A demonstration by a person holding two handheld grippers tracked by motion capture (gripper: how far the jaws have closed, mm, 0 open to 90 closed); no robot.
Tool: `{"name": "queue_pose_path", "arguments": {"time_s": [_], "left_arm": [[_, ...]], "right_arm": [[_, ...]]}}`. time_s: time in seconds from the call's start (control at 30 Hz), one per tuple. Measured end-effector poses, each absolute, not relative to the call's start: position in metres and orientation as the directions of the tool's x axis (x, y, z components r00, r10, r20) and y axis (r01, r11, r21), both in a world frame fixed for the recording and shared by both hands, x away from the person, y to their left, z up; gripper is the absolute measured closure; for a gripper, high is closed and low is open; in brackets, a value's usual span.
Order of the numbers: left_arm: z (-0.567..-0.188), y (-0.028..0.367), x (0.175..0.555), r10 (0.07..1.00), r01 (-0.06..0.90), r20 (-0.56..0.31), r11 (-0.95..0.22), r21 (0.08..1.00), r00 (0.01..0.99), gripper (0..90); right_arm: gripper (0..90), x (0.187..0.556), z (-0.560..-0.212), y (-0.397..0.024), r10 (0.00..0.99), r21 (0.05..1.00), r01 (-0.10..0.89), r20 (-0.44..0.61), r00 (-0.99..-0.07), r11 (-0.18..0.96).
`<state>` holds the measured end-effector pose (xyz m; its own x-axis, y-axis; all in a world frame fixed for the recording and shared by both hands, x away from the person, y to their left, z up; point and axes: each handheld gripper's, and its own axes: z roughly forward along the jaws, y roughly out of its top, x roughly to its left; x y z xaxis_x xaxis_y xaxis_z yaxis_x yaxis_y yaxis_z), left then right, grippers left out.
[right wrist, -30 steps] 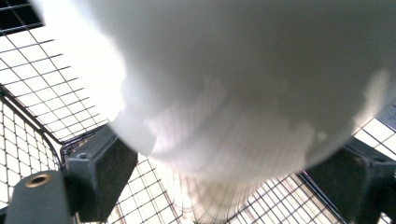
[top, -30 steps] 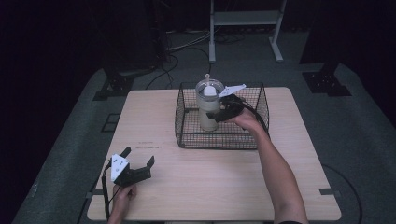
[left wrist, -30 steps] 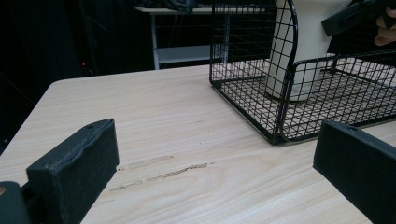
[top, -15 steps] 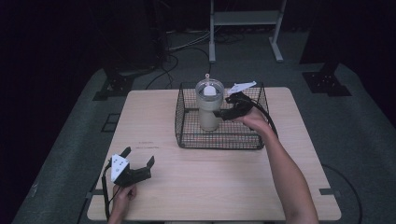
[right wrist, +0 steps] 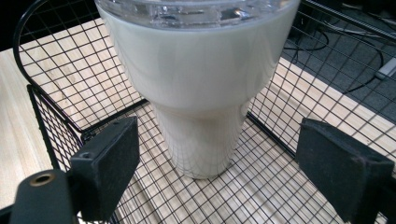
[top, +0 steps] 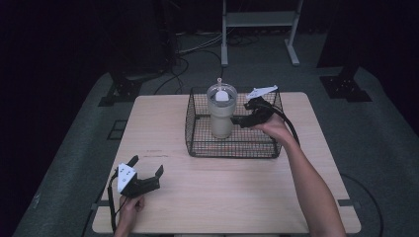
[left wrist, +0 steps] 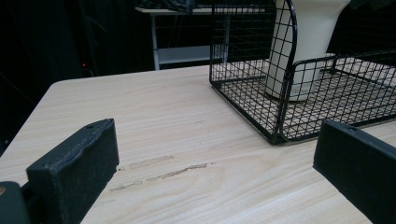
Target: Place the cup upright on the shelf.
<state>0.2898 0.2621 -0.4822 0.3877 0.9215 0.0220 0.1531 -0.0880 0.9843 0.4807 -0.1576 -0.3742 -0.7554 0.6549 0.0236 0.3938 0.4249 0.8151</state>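
Note:
A cream tumbler [top: 221,117] with a clear lid stands upright in a black wire basket [top: 232,150] at the back middle of the table. My right gripper [top: 238,120] hovers inside the basket just right of the tumbler, open. In the right gripper view the tumbler [right wrist: 201,93] stands a short way ahead of the spread jaws of that gripper [right wrist: 219,172], untouched. My left gripper [top: 146,165] rests low over the table's front left, open and holding nothing. The left gripper view has its jaws [left wrist: 215,158] wide apart, with the basket [left wrist: 280,116] and tumbler [left wrist: 303,46] farther off.
The light wooden table [top: 163,123] is bare around the basket. Its edges drop to a dark floor with cables [top: 188,49] and a metal stand [top: 257,19] behind. The basket's wire walls [right wrist: 56,116] rise around the tumbler.
My right gripper has drawn back a little to the right, away from the tumbler, which stays upright in the basket. The left gripper has not moved.

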Motion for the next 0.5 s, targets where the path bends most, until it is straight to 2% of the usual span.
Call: {"name": "queue_pose_path", "arguments": {"time_s": [0.5], "left_arm": [[-0.482,0.262,0.29,0.921,0.153,0.024,-0.09,0.984,0.388,0.0]], "right_arm": [[13.3,0.465,-0.369,-0.173,0.668,0.814,0.412,0.04,-0.743,0.41]]}}
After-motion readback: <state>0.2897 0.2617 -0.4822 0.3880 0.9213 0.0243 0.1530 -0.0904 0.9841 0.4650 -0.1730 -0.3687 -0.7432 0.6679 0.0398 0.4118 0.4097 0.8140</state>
